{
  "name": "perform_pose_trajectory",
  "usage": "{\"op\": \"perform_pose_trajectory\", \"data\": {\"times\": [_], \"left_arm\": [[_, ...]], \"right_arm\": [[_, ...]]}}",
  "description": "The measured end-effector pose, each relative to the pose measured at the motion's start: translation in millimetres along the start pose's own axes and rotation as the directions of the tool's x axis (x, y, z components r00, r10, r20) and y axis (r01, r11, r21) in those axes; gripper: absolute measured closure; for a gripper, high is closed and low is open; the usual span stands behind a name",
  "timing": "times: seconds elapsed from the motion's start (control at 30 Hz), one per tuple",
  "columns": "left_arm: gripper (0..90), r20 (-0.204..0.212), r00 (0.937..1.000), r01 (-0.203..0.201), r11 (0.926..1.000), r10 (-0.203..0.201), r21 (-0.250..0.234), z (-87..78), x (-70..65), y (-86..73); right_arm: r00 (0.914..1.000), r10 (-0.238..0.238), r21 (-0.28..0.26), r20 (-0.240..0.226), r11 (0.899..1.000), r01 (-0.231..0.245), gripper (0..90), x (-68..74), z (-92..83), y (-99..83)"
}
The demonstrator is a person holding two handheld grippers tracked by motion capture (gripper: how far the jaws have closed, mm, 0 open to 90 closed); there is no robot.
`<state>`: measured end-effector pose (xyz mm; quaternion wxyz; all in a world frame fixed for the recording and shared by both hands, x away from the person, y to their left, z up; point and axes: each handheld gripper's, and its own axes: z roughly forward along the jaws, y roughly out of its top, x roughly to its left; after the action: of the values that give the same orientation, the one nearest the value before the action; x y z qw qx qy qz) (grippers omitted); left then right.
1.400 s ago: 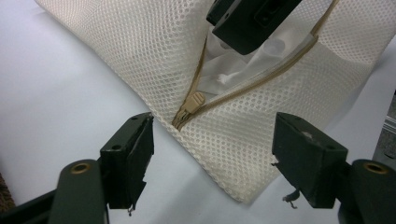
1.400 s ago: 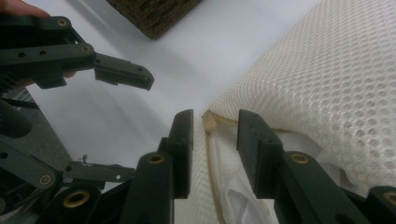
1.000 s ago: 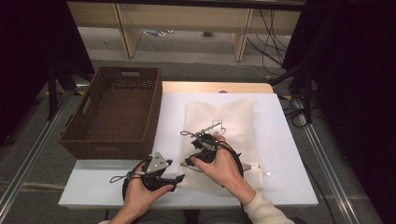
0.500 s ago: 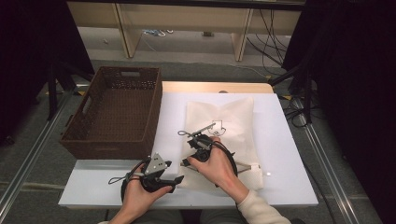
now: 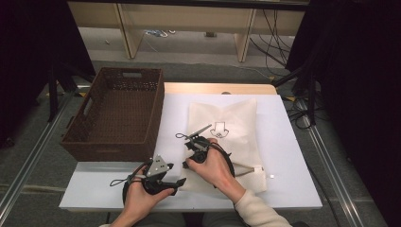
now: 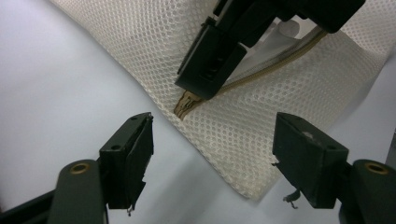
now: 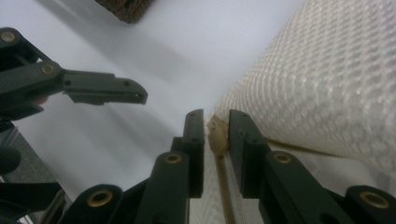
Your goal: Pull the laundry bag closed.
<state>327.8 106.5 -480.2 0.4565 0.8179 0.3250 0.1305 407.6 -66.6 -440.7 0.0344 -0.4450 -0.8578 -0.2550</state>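
Closing on the tan zipper end (image 7: 216, 135) of the mesh bag (image 5: 227, 137), the right gripper (image 7: 215, 122) has its jaws nearly together, prob. pinching it already. Left gripper (image 6: 212, 154) hangs wide open nr the bag's corner, holding nothing. Next: steady the fabric w/ it, then pull.

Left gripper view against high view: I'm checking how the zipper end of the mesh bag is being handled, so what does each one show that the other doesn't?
Left gripper view: the left gripper with open jaws, nothing between them, and the right gripper's jaws, which have just been closing, on the tan zipper end at the edge of the mesh bag.
High view: the brown wicker basket to the left of the bag, a black print on the bag, and both hands.
Both: the white table, the bag, and the right gripper.
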Motion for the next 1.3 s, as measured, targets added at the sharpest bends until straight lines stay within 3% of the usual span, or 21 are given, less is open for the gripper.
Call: {"op": "perform_pose_trajectory", "data": {"times": [0.07, 0.33, 0.43, 0.47, 0.53, 0.57, 0.63, 0.67, 0.73, 0.8, 0.87, 0.93, 0.97, 1.03, 1.07, 1.1, 1.17, 1.2, 1.3], "left_arm": [[29.2, -0.010, 0.9998, -0.019, 0.9998, 0.019, 0.002, 0.4, 0.6, 0.0], [29.0, 0.000, 0.9998, -0.018, 0.9998, 0.018, 0.008, 0.8, 0.6, -0.4], [29.0, -0.010, 0.9993, -0.037, 0.9992, 0.037, 0.018, 0.1, 1.2, -0.3], [29.0, -0.009, 1.0000, -0.004, 0.9999, 0.004, 0.012, 1.0, -0.9, -1.0], [28.9, -0.005, 1.0000, -0.007, 0.9998, 0.007, 0.017, 1.5, -0.6, -1.2], [28.9, 0.003, 0.9995, -0.032, 0.9989, 0.031, 0.034, 0.4, 1.0, -0.3], [29.0, -0.009, 1.0000, 0.000, 0.9998, 0.000, 0.017, 2.6, -1.1, -1.8], [29.0, -0.011, 0.9996, -0.025, 0.9995, 0.025, 0.020, 2.8, 0.3, -1.5], [29.2, 0.009, 0.9994, -0.033, 0.9987, 0.033, 0.040, 2.5, 1.4, -0.9], [29.6, -0.005, 0.9998, -0.018, 0.9996, 0.018, 0.024, 4.9, 0.3, -0.1], [30.8, -0.003, 0.9995, -0.031, 0.9988, 0.031, 0.039, 4.3, 1.8, 0.8], [32.9, 0.008, 0.9998, -0.019, 0.9994, 0.019, 0.029, 6.0, 2.5, 2.6], [33.8, 0.019, 0.9998, 0.001, 0.9993, -0.002, 0.038, 7.8, 2.5, 5.3], [35.9, 0.015, 0.9998, -0.013, 0.9993, 0.013, 0.036, 10.1, 3.5, 7.3], [36.6, 0.026, 0.9997, 0.005, 0.9997, -0.006, 0.024, 12.2, 2.4, 8.5], [38.2, 0.036, 0.9994, -0.001, 0.9994, 0.000, 0.033, 13.0, 3.3, 9.9], [40.9, 0.040, 0.9991, -0.011, 0.9991, 0.009, 0.042, 14.8, 4.9, 12.0], [41.7, 0.056, 0.9984, 0.006, 0.9993, -0.008, 0.036, 16.8, 4.7, 13.1], [45.2, 0.065, 0.9977, 0.016, 0.9992, -0.018, 0.037, 20.0, 4.7, 14.2]], "right_arm": [[1.0000, -0.007, 0.009, 0.001, 1.000, 0.007, 79.6, 0.7, 0.8, 1.4], [1.0000, 0.003, 0.031, 0.003, 1.000, -0.003, 81.5, 1.6, 7.0, 2.3], [1.0000, 0.008, 0.022, -0.004, 1.000, -0.008, 81.5, 2.2, 9.1, 1.8], [1.0000, 0.002, 0.023, -0.003, 1.000, -0.002, 81.6, 1.9, 9.5, 1.8], [1.0000, 0.004, 0.040, 0.000, 0.999, -0.004, 83.7, 1.8, 10.8, 2.1], [1.0000, 0.006, 0.042, 0.007, 0.999, -0.006, 85.4, 1.7, 11.3, 2.1], [0.9998, 0.000, 0.042, 0.022, 0.999, -0.001, 87.8, 0.2, 12.3, 1.8], [0.9999, -0.009, 0.035, 0.013, 0.999, 0.009, 88.0, -0.2, 11.5, 1.9], [1.0000, 0.001, 0.042, 0.000, 0.999, -0.001, 88.1, 1.8, 7.5, 2.7], [1.0000, -0.005, 0.031, 0.004, 0.999, 0.005, 88.1, 3.5, 5.2, 2.6], [0.9999, -0.016, 0.035, 0.003, 0.999, 0.015, 88.1, 4.1, 2.3, 2.8], [0.9999, -0.016, 0.031, 0.000, 0.999, 0.016, 88.1, 6.3, -2.4, 2.1], [0.9992, -0.039, 0.021, -0.009, 0.999, 0.039, 88.1, 6.7, -7.3, 1.6], [0.9987, -0.050, 0.011, -0.012, 0.999, 0.050, 88.2, 9.2, -14.1, 0.3], [0.9992, -0.037, 0.011, -0.011, 0.999, 0.038, 88.2, 10.6, -15.5, -0.4], [0.9981, -0.062, 0.013, -0.008, 0.998, 0.062, 88.2, 10.3, -17.5, -0.8], [0.9978, -0.063, 0.009, -0.018, 0.998, 0.064, 88.2, 11.1, -21.5, -2.9], [0.9987, -0.049, 0.007, -0.015, 0.999, 0.049, 88.2, 12.3, -22.9, -4.0], [0.9968, -0.076, 0.007, -0.023, 0.997, 0.076, 88.2, 11.3, -25.6, -5.2]]}}
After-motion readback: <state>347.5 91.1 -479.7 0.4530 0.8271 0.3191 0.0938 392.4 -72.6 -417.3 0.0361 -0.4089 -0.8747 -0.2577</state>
